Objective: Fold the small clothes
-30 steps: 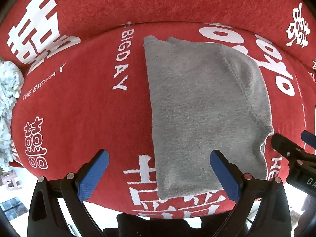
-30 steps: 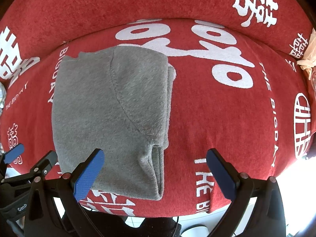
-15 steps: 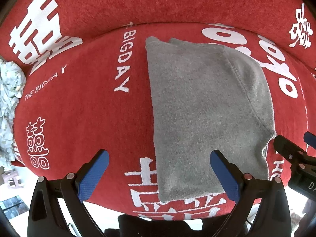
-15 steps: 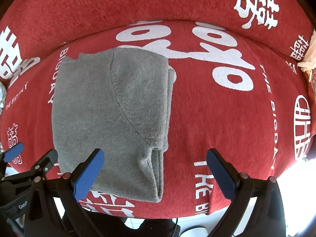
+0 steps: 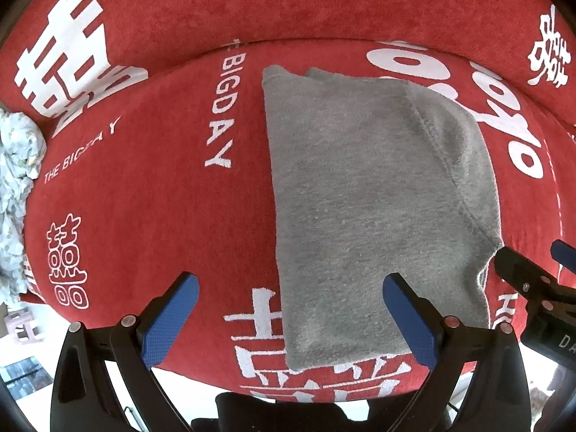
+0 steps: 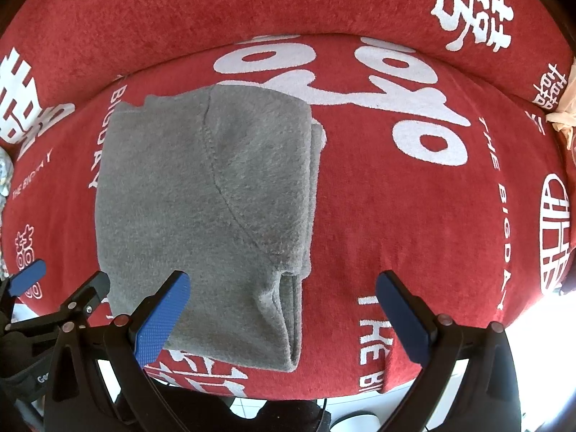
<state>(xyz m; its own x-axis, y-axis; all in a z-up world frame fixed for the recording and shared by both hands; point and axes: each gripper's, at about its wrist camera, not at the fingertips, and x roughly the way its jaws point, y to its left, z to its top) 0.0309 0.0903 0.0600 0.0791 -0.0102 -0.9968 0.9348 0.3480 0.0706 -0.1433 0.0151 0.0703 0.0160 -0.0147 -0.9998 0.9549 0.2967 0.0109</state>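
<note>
**Grippers hover over folded grey garment**

Little has moved since the earlier frames; both views have only crept slightly. Folded flat, the grey fleece garment [image 5: 374,198] lies on the red printed cushion [image 5: 162,216]. Spread wide and empty, the left gripper [image 5: 289,318] sits at its near-left edge, the right gripper [image 6: 282,315] at its near-right corner.

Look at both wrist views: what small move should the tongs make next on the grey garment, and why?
Probably lower both tongs to the near hem of the grey garment and pinch it, ready to fold it away. It lies flat in a long rectangle on the red cover, and the left tongs and right tongs both hang open, holding nothing.
</note>
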